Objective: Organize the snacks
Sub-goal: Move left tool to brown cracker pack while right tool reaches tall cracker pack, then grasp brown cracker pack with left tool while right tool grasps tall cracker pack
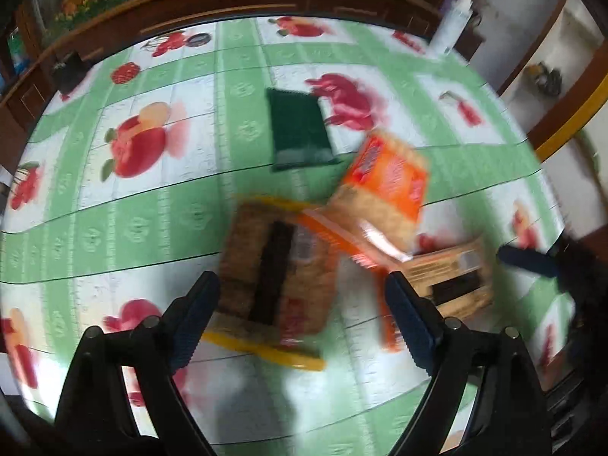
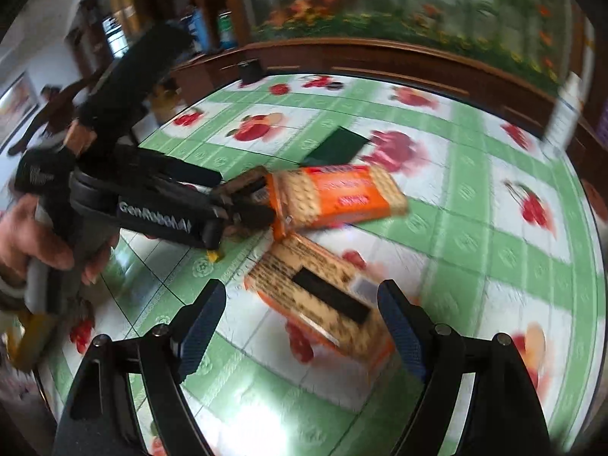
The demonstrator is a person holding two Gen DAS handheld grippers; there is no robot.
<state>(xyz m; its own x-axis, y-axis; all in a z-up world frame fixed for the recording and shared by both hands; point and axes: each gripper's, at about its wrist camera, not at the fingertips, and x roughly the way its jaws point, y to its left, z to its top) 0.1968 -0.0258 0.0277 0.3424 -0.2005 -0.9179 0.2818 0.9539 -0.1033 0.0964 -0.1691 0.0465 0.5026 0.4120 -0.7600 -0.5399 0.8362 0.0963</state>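
The left gripper (image 1: 302,304) has its jaws spread wide, and a brown cracker pack with yellow end seals (image 1: 273,277) lies on the table between them, low in the left wrist frame, with no pad pressing on it. The right gripper (image 2: 302,311) is likewise spread, its blue-padded fingers (image 2: 201,326) flanking an orange-edged pack (image 2: 323,300) that lies back-side up at lower centre of the right wrist frame, untouched; its printed text and dark barcode strip are too blurred to read. Just beyond, an orange cracker pack (image 2: 342,197) sits across the middle of that frame, its red label also smeared past reading. The only legible writing is "GenRobot.AI" in white on the black body of the left gripper (image 2: 243,205), which only the right wrist view shows from outside, held by a hand (image 2: 34,235) at the left edge. A dark green pack (image 2: 336,144) lies further back, near centre. The left wrist view alone shows the yellow-sealed pack whole; there the orange pack (image 1: 387,186) overlaps its upper right corner, the green pack (image 1: 300,129) sits above, and a white bottle (image 1: 454,24) stands at the upper right. All rest on a green-and-white fruit-print tablecloth (image 1: 152,209).
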